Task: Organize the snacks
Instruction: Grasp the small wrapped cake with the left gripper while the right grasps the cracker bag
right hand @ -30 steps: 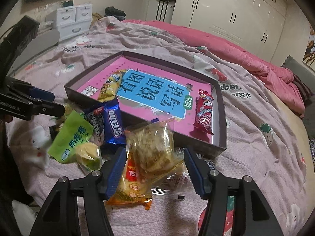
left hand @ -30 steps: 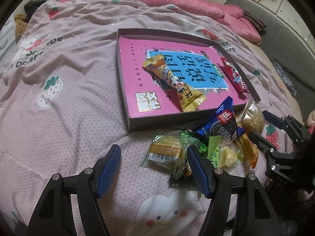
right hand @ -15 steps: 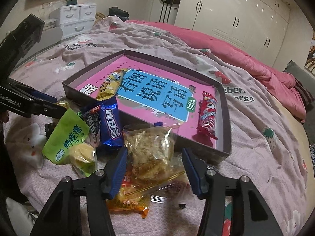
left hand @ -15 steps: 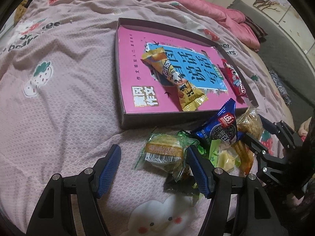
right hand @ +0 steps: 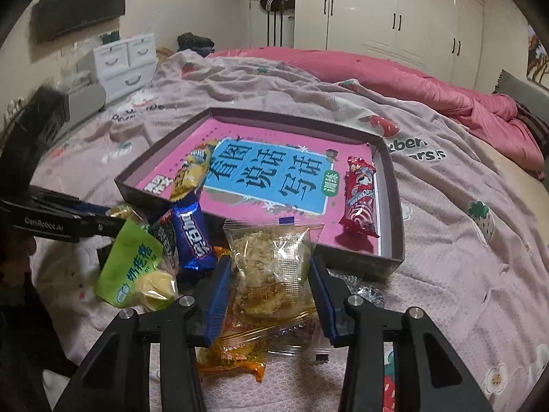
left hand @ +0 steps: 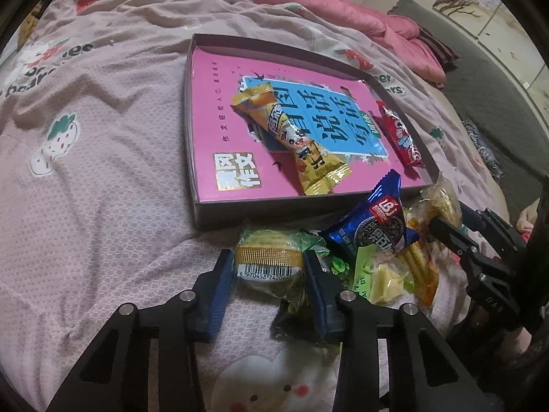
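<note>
A shallow box (left hand: 192, 144) (right hand: 394, 206) with a pink book inside lies on the bed. It holds a yellow snack bar (left hand: 295, 144) (right hand: 192, 175) and a red one (left hand: 399, 137) (right hand: 360, 195). Loose snacks are piled at its near edge. My left gripper (left hand: 269, 271) has closed in around a green packet with a gold band (left hand: 271, 257), its pads at the packet's sides. My right gripper (right hand: 271, 274) straddles a clear packet of crumbly cake (right hand: 271, 261), pads close to its sides. A blue cookie packet (left hand: 377, 223) (right hand: 188, 233) and a light green packet (right hand: 137, 261) lie between.
The bed has a pink strawberry-print cover (left hand: 85, 137) and a rumpled pink quilt (right hand: 411, 82) behind. An orange packet (right hand: 233, 360) lies under the clear one. White drawers (right hand: 127, 61) and wardrobes (right hand: 394, 17) stand beyond the bed.
Both grippers moved forward onto the pile and narrowed. The left one now brackets the green gold-band packet; the right one brackets the clear cake packet.
</note>
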{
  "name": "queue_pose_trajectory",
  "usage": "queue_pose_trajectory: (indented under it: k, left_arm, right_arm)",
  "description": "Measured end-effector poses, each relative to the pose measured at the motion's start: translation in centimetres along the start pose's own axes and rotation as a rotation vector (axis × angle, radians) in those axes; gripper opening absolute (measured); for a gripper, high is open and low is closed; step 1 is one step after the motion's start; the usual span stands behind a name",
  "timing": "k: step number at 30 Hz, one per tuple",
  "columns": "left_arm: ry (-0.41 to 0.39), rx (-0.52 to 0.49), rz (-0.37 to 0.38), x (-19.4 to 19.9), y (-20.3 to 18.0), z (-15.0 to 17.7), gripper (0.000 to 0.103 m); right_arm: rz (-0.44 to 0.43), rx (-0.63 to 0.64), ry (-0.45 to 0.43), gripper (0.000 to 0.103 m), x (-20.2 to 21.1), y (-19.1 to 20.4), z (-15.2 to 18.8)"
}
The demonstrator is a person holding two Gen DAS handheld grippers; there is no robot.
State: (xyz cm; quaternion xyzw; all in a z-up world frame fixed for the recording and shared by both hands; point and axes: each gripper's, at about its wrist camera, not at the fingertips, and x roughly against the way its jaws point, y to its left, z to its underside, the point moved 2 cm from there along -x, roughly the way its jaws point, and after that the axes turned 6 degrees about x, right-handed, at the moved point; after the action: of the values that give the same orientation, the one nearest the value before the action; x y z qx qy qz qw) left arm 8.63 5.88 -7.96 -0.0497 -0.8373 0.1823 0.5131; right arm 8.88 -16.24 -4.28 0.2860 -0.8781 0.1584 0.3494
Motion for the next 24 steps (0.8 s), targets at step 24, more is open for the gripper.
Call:
queue_pose_trajectory:
  k: [24]
  left_arm:
    - [-0.169, -0.002, 0.0, 5.6, -0.9, -1.4, 0.04]
  right_arm:
    - [0.003, -0.08, -0.101, 0.044, 2.6, -1.1, -1.6]
